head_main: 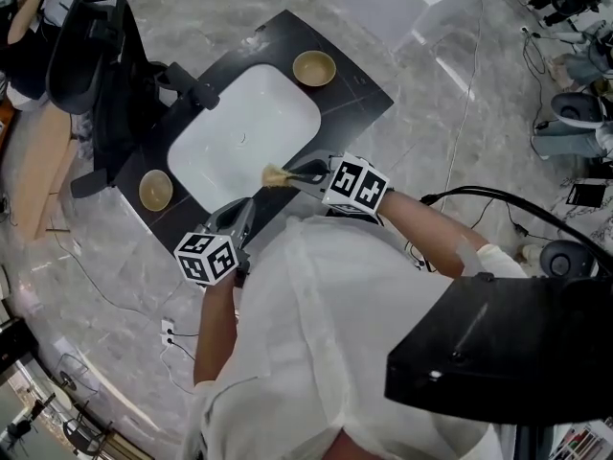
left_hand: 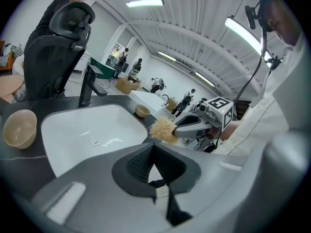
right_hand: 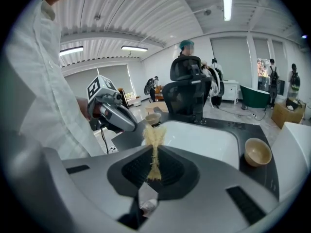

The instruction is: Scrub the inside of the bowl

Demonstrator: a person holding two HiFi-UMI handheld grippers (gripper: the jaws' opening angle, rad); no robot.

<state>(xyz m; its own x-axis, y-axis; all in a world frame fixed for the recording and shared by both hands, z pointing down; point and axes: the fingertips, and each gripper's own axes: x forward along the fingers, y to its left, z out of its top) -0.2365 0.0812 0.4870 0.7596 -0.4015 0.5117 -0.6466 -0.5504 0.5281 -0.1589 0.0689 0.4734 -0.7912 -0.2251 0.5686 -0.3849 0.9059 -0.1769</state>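
- Two tan bowls stand upright on the dark surface (head_main: 356, 92), one at each side of the white basin (head_main: 239, 132). The left bowl (head_main: 155, 190) is close to the left gripper (head_main: 239, 217), and the right bowl (head_main: 314, 68) is well away from both grippers. I cannot tell which one is meant.
- Either bowl looks rigid, light and smooth, so it would probably skate on the glossy surface once pushed from inside.
- The best hold is likely the rim, with one jaw inside and one outside, on the side away from the scrubbing.
- The left gripper's jaws are closed together with nothing between them, so they must open first.
- The right gripper (head_main: 295, 173) has its jaws clamped on a fibre scrubber (head_main: 276, 175), held over the basin's near edge.
- The scrubber is a soft, pale tuft that splays past the jaw tips. It should bend to the bowl's curve but give little push.
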